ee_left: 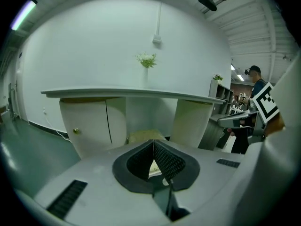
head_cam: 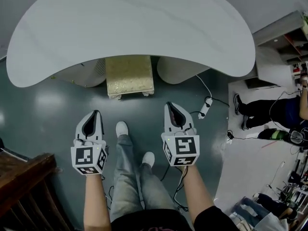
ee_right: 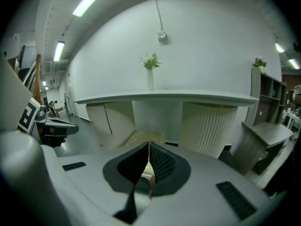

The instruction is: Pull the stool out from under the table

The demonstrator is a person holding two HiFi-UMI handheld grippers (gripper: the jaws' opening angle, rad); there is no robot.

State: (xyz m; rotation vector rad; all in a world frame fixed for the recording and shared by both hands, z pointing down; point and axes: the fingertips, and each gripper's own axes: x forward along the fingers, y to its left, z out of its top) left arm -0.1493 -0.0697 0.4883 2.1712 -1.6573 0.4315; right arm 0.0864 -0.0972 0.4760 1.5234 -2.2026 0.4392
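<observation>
A stool (head_cam: 130,75) with a pale gold, speckled, rectangular seat stood upright on short feet. Its rear part was tucked beneath the table (head_cam: 130,23), while its front part stuck out past the table's inner edge. The table had a wide white top, curved like a kidney bean, with the hollow side facing the viewer. The stool sat in that hollow, between the table's two rounded cream bases (head_cam: 179,70), near each but touching neither as far as could be seen.
</observation>
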